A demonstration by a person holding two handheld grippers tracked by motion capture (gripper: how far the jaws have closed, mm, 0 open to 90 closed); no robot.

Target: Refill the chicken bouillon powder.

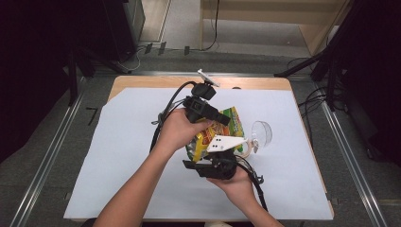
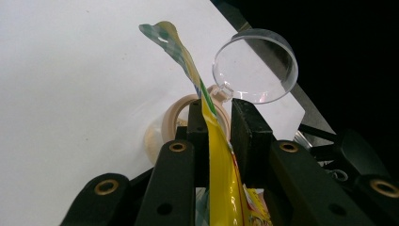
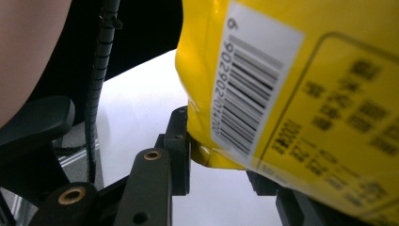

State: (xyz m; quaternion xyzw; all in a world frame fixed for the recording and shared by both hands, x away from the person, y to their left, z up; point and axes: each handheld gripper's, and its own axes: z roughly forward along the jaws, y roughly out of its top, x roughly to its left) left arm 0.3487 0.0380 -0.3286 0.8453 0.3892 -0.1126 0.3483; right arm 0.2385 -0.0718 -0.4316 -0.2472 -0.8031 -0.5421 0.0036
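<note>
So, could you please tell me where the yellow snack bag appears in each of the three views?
High view: the yellow snack bag is at centre, between the two grippers.
Left gripper view: its thin edge rises from bottom centre, between the black jaws.
Right gripper view: its barcoded back fills the upper right.
Shared landmark: the white sheet covering the table lies under it in all three views.

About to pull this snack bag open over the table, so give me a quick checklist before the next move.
1. Left gripper on the yellow bag top edge: ok, the edge runs between its jaws.
2. Right gripper on the bag: ok, a corner sits between its jaws.
3. Bag lifted off the white sheet: cannot tell.
4. Clear cup away from the bag: ok, it lies on its side at the right.
5. Tape roll clear: not ok, close behind the bag.
</note>
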